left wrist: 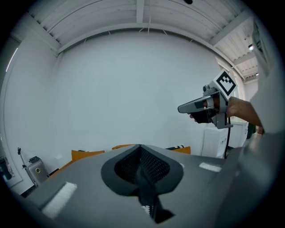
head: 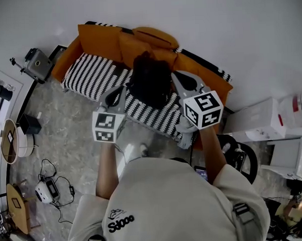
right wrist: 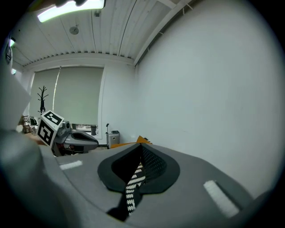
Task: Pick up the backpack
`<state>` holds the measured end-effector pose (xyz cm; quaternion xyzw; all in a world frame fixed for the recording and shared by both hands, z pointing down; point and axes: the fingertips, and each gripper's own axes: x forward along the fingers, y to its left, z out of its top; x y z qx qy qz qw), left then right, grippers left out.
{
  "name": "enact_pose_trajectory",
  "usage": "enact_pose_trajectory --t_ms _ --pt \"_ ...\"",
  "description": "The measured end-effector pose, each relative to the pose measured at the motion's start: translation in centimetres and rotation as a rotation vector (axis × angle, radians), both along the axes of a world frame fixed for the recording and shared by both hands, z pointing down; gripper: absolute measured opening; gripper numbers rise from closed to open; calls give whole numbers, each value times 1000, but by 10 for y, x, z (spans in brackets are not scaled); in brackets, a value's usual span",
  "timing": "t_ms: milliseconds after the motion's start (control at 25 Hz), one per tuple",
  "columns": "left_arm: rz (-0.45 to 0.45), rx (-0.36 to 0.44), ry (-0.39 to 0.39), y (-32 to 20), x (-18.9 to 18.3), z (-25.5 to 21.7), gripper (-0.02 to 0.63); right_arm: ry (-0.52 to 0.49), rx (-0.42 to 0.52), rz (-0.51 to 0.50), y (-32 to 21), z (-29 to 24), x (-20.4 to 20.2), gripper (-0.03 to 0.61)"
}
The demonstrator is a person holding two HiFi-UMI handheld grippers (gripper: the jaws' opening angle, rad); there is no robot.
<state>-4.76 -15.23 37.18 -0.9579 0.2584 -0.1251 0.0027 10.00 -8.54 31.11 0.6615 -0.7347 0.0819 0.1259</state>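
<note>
On the orange sofa (head: 96,43), against its backrest, sits the dark backpack (head: 150,85). Just in front of the sofa, the left gripper (head: 118,93) and right gripper (head: 180,81) flank the bag, jaws pressed together and empty. They are probably lined up for a two-sided lift.

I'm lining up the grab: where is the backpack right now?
In the head view the dark backpack sits mid-sofa on the striped seat, against the orange cushions, between the left gripper and right gripper.
</note>
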Motion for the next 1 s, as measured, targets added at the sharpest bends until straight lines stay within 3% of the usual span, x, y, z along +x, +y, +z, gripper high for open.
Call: enact_pose_trajectory --t_ms 280,560,1000 --pt "16 -9 0 -38 -4 6 11 14 1 35 -34 0 -5 3" --pt "2 -33 -16 -60 -7 21 11 38 -42 2 -59 16 -11 3" --pt "-6 -88 -90 -127 27 64 11 29 -113 -41 -138 53 23 3"
